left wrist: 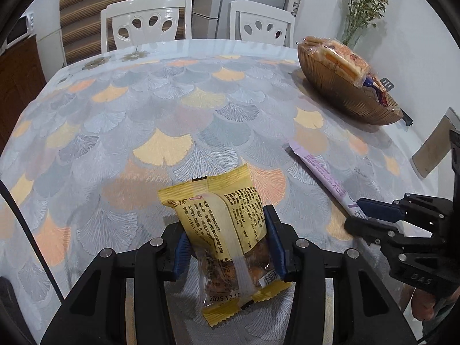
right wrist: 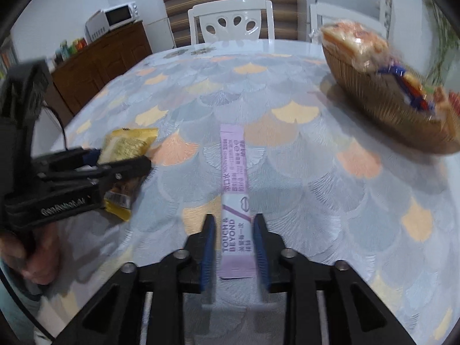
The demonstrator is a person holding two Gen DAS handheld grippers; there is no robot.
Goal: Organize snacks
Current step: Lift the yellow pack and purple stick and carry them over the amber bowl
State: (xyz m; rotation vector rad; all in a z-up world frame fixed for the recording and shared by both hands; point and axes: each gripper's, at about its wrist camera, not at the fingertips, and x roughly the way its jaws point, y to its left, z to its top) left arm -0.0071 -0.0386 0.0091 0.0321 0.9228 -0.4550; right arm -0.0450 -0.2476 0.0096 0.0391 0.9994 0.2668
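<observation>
Left gripper [left wrist: 227,230] is clamping the yellow snack packet [left wrist: 221,230]; right gripper [right wrist: 234,241] is flanking the purple sachet [right wrist: 234,189], pads slightly apart, beside the basket [right wrist: 382,106].

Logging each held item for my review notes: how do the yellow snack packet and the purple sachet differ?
The yellow snack packet is broad and pillow-shaped with a clear window; the purple sachet is a slim, flat stick. The packet sits clamped in the left hand-held gripper; the sachet lies between the right hand-held gripper's pads, with small gaps showing. Both are still outside the wicker basket, over the table.
</observation>
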